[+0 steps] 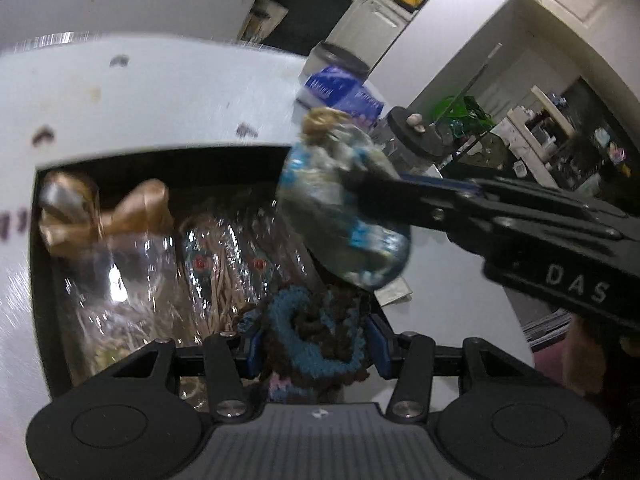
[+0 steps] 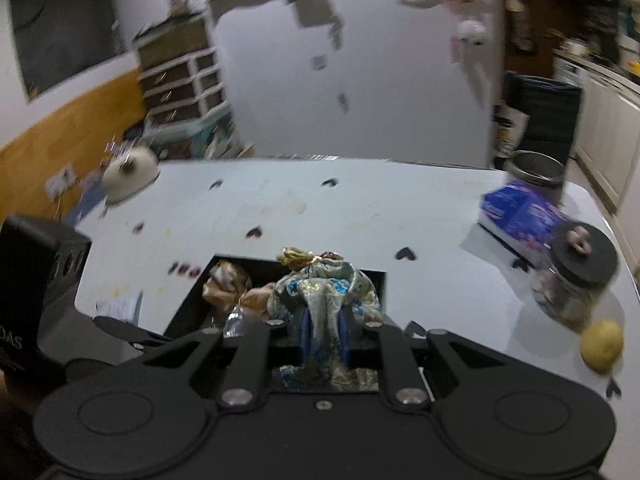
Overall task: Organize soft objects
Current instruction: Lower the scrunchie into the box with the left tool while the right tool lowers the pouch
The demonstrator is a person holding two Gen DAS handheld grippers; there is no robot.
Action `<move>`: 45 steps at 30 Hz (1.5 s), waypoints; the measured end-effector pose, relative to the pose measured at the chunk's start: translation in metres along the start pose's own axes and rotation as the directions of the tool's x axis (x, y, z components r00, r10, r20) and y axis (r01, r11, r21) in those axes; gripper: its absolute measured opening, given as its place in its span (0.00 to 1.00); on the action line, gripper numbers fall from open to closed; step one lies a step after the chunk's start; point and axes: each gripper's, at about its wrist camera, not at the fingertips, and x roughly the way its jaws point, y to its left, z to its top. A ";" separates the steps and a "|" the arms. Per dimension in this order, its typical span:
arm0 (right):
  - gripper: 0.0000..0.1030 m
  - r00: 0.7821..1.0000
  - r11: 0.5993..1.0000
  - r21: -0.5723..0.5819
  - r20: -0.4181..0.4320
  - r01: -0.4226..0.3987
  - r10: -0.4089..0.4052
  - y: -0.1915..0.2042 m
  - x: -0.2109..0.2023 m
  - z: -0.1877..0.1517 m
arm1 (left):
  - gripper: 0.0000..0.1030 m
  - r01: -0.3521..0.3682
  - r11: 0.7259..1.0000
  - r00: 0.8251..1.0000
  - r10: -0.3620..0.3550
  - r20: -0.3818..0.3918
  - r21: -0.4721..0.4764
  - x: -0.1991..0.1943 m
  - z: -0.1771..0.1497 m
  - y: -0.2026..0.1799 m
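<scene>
two soft things are up at once: the left gripper (image 1: 316,346) is clamped on a brown-and-blue crocheted piece (image 1: 316,336), and the right gripper (image 2: 324,336) pinches a brocade pouch (image 2: 326,296), both held over the black box (image 1: 40,240) just ahead of the fingers. the risk, i think, is the pouch swinging into the box's far wall or crushing the gold bow (image 1: 104,216) (already wrapped in cellophane) beneath. open table (image 2: 360,208) lies beyond; a lidded jar (image 2: 576,280) crowds the right.
</scene>
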 end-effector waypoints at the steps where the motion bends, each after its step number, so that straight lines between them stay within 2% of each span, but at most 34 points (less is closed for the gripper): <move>1: 0.16 1.000 1.000 -0.029 -0.018 -0.008 0.008 0.002 0.008 0.002 | 0.50 0.014 0.999 1.000 -0.014 -0.011 -0.031 0.004 0.000 0.006; 4: 0.16 0.997 0.992 -0.119 -0.075 -0.040 0.031 0.007 0.031 0.010 | 0.50 0.033 0.994 0.999 -0.036 -0.026 -0.103 0.010 -0.001 0.018; 9: 0.18 0.982 0.960 -0.255 -0.178 -0.116 0.071 0.012 0.067 0.019 | 0.50 0.041 0.990 0.999 -0.043 -0.014 -0.134 0.012 -0.004 0.023; 11: 0.26 0.975 0.947 -0.297 -0.213 -0.122 0.058 0.015 0.080 0.021 | 0.53 0.038 0.990 0.999 -0.040 -0.011 -0.134 0.011 -0.005 0.024; 14: 0.39 0.978 0.940 -0.328 -0.208 -0.096 0.027 0.015 0.085 0.023 | 0.53 0.019 0.994 1.000 -0.019 0.008 -0.108 0.009 -0.003 0.021; 18: 0.38 0.979 0.959 -0.251 -0.190 -0.127 0.080 0.008 0.073 0.028 | 0.53 -0.002 0.996 0.999 0.005 0.042 -0.085 0.010 0.003 0.021; 20: 0.25 0.977 0.969 -0.208 -0.190 -0.133 0.093 0.005 0.071 0.032 | 0.53 -0.009 0.996 0.999 0.012 0.041 -0.088 0.014 0.006 0.023; 24: 0.24 0.976 0.978 -0.167 -0.196 -0.125 0.092 0.002 0.066 0.031 | 0.53 -0.006 0.995 0.999 0.010 0.036 -0.098 0.023 0.008 0.027; 27: 0.23 0.975 0.984 -0.127 -0.198 -0.127 0.101 -0.001 0.061 0.029 | 0.54 -0.010 0.997 0.999 0.012 0.030 -0.070 0.024 0.008 0.022; 28: 0.23 0.975 0.985 -0.115 -0.197 -0.126 0.102 -0.003 0.060 0.029 | 0.56 -0.011 0.998 0.999 0.013 0.029 -0.058 0.024 0.008 0.020; 32: 0.23 0.978 0.991 -0.068 -0.182 -0.116 0.102 -0.007 0.052 0.026 | 0.85 -0.012 0.999 0.999 0.014 0.048 -0.031 0.017 0.006 0.014; 37: 0.25 0.982 0.993 0.004 -0.151 -0.114 0.113 -0.012 0.038 0.023 | 0.93 -0.015 1.000 0.996 0.016 0.090 -0.014 0.000 0.002 0.009; 45: 0.27 0.989 0.993 0.069 -0.108 -0.092 0.099 -0.014 0.014 0.010 | 0.99 -0.043 0.999 0.990 0.042 0.137 0.005 -0.027 -0.005 0.001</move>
